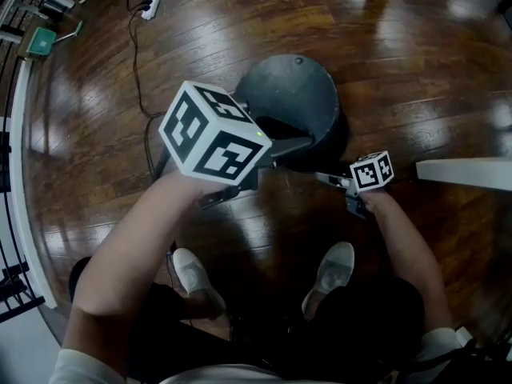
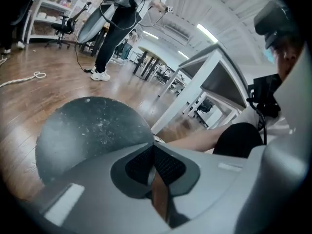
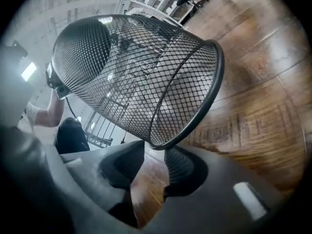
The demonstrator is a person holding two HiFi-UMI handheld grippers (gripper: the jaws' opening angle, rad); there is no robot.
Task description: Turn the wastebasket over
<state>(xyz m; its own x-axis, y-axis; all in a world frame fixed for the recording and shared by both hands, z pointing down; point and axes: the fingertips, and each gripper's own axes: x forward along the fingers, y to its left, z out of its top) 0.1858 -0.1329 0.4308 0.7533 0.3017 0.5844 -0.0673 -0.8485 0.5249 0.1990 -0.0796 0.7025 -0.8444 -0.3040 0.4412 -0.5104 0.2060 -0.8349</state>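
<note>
**Head view: basket tipped, right jaws at its rim**

Left gripper is clenched, pads together. I judge it pinches the near wall, since the basket leans, base up and away from me, long axis tilted off the floor. Left hand is the nearer one, arm stretched forward. Right gripper is released and holds nothing. It sits low and angled down, with the rim just ahead, above the gap. Next move, I'd say: close there.
</note>
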